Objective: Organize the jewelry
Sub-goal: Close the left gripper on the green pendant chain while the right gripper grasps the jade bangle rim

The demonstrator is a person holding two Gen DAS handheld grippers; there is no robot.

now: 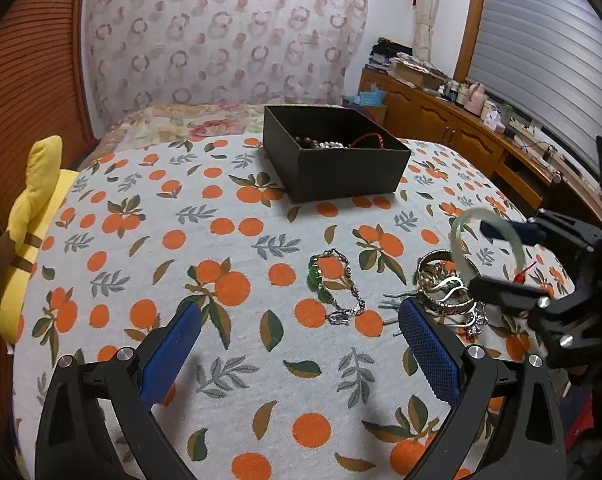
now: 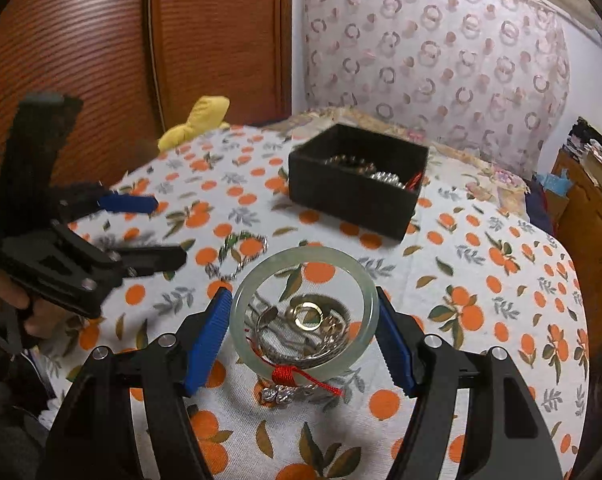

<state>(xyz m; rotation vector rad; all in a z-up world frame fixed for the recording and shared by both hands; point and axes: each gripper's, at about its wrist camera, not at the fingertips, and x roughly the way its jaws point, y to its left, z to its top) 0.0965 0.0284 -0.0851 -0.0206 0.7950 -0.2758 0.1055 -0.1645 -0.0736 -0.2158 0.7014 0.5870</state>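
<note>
Going left to right: the left tongs (image 1: 297,344) sit wide open with nothing between them, parked low over the orange-print cloth (image 1: 237,240), so they're not much of a worry, though the green bead bracelet (image 1: 335,286) lies just ahead of them and a careless nudge could drag its chain across the cloth. Next over is the tangled pile of jewelry (image 1: 447,288), bangles, rings and pins all heaped together. The real risk is the right tongs (image 2: 303,332): they've got the pale jade bangle (image 2: 304,312) pinched across its full width, lifted clear above that pile. That's a smooth, round, hard ring held only at two small spots on its rim, so I'd guess it could pivot or squirt out if the squeeze eases or the hand jerks, and jade dropping onto metal bangles could chip. The red tassel cord (image 2: 291,374) tied to it hangs down toward the pile and a silver charm, so it could snag and pull the bangle crooked. Further back sits the black box (image 1: 335,152), already holding beads, and clipping its wall on the way in is the last thing to watch.
</note>
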